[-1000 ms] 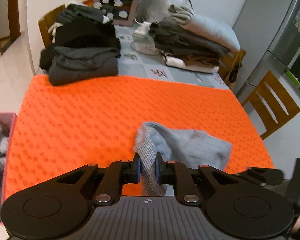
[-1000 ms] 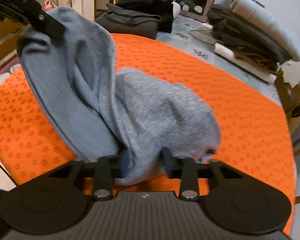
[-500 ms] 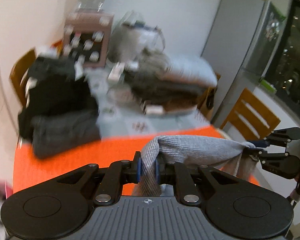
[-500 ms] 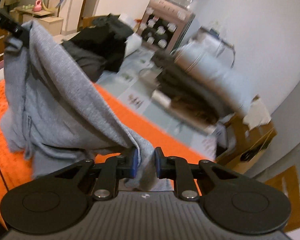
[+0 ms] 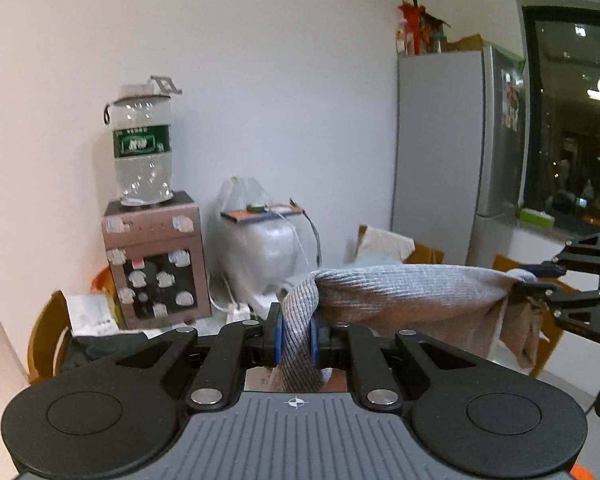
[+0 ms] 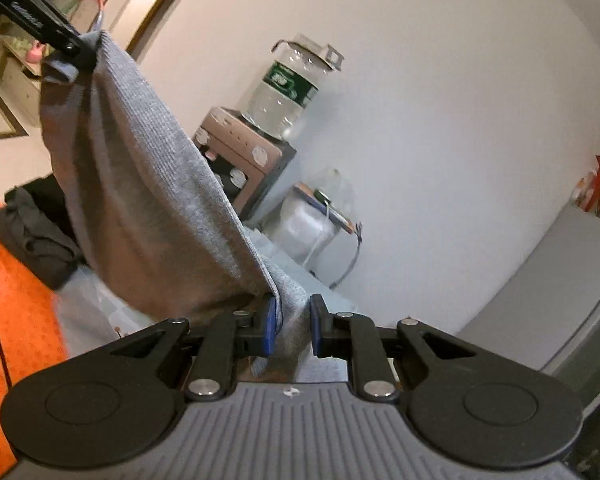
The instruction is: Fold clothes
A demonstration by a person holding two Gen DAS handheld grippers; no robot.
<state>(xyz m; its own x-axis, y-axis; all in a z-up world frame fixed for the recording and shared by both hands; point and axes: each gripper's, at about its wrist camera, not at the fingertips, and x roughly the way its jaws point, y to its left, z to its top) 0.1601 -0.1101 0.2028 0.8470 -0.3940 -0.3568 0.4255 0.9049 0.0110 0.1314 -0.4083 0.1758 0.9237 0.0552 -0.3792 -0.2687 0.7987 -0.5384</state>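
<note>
The left gripper [image 5: 296, 340] is pinching one end of the grey garment [image 5: 400, 292], and the right gripper [image 6: 292, 326] is pinching the other end. The garment is hanging stretched between them, above the orange mat [image 6: 4, 320].

Left gripper [image 5: 296, 338]: matte black linkage arms, round silver rivets at the pivots, blue pads on the inner fingertip faces. Two large black discs with a shallow circular recess flank a grey ribbed housing bearing a small white crosshair mark.

Right gripper [image 6: 293, 330]: same build — black arms, silver rivets, blue pads, grey ribbed body, white crosshair mark. Seen side-on from the left wrist view, black plates with small screws.
</note>
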